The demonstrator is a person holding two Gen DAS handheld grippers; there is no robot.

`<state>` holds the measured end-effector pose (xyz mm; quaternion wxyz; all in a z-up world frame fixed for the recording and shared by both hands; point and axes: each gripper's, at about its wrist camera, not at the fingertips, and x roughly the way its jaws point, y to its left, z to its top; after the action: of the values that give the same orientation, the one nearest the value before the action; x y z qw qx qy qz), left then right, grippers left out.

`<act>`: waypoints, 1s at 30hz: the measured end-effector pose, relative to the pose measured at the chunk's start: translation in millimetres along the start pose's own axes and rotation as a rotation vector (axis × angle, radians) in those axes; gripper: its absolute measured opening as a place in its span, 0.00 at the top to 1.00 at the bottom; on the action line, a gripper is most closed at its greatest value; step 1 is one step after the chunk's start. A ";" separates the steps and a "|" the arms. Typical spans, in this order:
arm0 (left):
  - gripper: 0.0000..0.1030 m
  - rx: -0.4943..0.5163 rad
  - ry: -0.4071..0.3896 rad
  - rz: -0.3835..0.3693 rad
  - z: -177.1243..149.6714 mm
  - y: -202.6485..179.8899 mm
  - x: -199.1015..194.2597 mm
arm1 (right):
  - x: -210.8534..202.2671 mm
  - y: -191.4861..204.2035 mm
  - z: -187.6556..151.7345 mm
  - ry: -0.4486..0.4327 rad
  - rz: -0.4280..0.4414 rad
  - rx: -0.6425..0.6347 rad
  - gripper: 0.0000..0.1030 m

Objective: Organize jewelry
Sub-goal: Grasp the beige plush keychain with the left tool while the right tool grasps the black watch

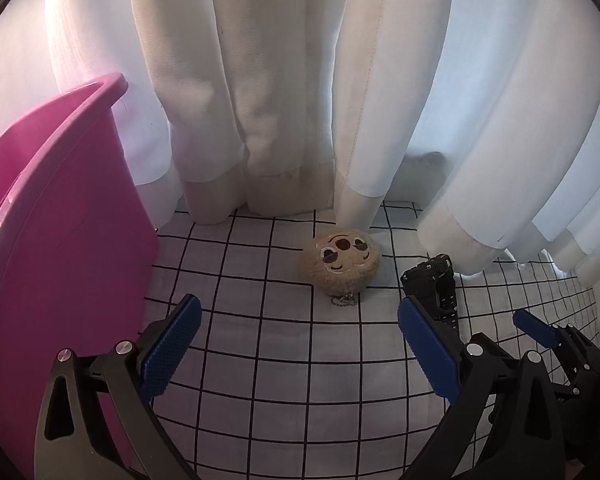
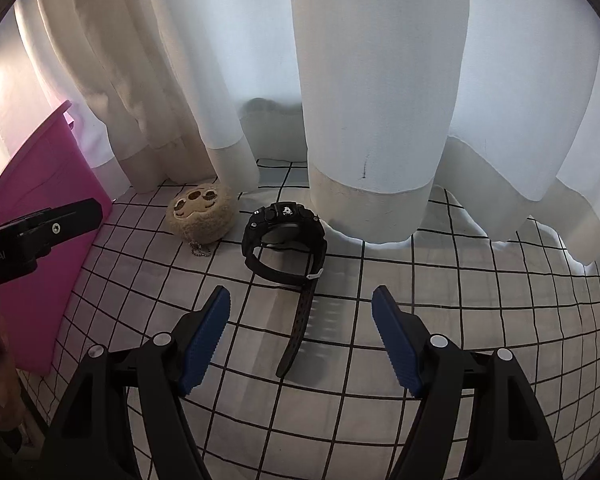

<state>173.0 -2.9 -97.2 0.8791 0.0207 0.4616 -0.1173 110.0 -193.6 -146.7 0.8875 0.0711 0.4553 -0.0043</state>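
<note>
A black wristwatch lies on the white grid-patterned cloth, its strap running toward my right gripper, which is open and empty with the strap end between its fingers. A tan plush keychain with a face and a small ball chain sits left of the watch. In the left wrist view the plush is ahead of my open, empty left gripper, and the watch is just beyond its right finger. A pink bin stands at the left; it also shows in the right wrist view.
White curtains hang down to the cloth right behind the plush and watch. The right gripper appears at the lower right of the left wrist view. The left gripper's body shows at the left of the right wrist view.
</note>
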 end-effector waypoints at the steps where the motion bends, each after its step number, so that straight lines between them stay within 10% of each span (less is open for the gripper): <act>1: 0.06 0.005 0.008 0.008 -0.7 0.6 7.7 | 7.0 0.6 -0.1 0.006 0.001 0.004 0.32; 30: 0.06 0.043 0.097 0.017 16.6 -9.4 105.0 | 81.3 11.9 17.0 0.046 -0.009 -0.009 0.32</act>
<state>241.7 -34.0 -172.8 0.8560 0.0492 0.5007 -0.1187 172.2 -179.4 -201.2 0.8770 0.0650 0.4761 -0.0044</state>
